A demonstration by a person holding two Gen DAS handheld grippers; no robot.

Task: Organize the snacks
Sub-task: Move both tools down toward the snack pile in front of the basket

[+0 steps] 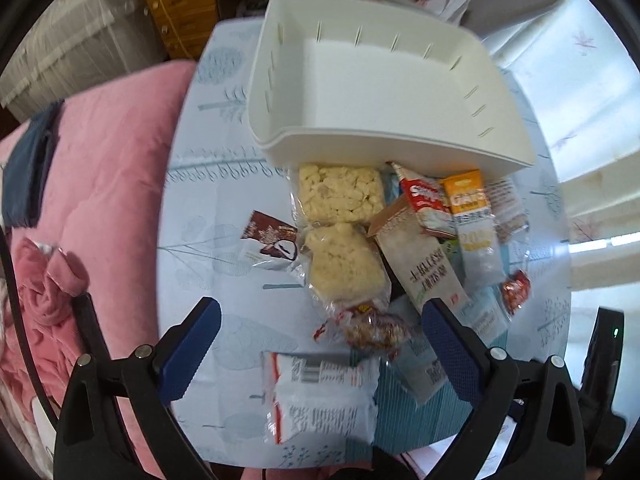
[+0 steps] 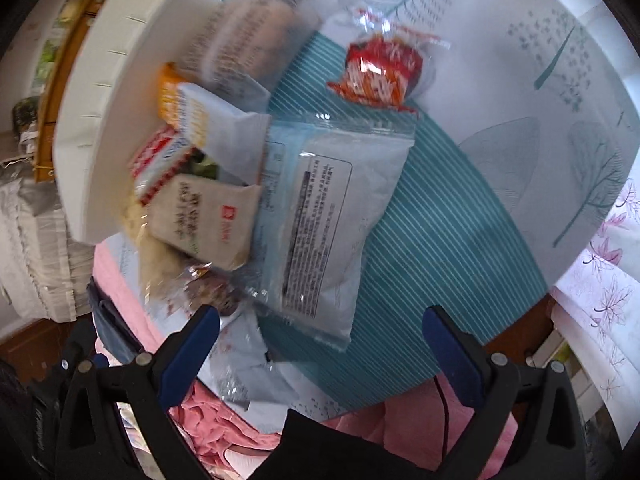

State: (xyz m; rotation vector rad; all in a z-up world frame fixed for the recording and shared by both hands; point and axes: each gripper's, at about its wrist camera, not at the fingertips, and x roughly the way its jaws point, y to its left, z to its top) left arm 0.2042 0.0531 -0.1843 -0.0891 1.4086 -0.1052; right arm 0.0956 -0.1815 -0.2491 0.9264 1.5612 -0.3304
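A pile of snack packets lies on the round table in front of an empty white bin (image 1: pixel 384 96). In the left wrist view I see two yellow puffed cakes (image 1: pixel 340 196), a brown packet (image 1: pixel 272 242), a beige packet (image 1: pixel 428 268), an orange packet (image 1: pixel 468 196) and a white packet (image 1: pixel 324 392). My left gripper (image 1: pixel 320 336) is open above the white packet. My right gripper (image 2: pixel 320 340) is open over a pale blue-white packet (image 2: pixel 324 220); a red packet (image 2: pixel 380 68) lies beyond it, and the bin (image 2: pixel 120 92) is at the left.
The table (image 1: pixel 208 200) has a pale leaf-print cloth and a teal striped mat (image 2: pixel 440 248). A pink quilt (image 1: pixel 100 184) lies left of the table. Wooden furniture (image 1: pixel 180 4) stands behind the bin. A bright window (image 1: pixel 592 80) is at the right.
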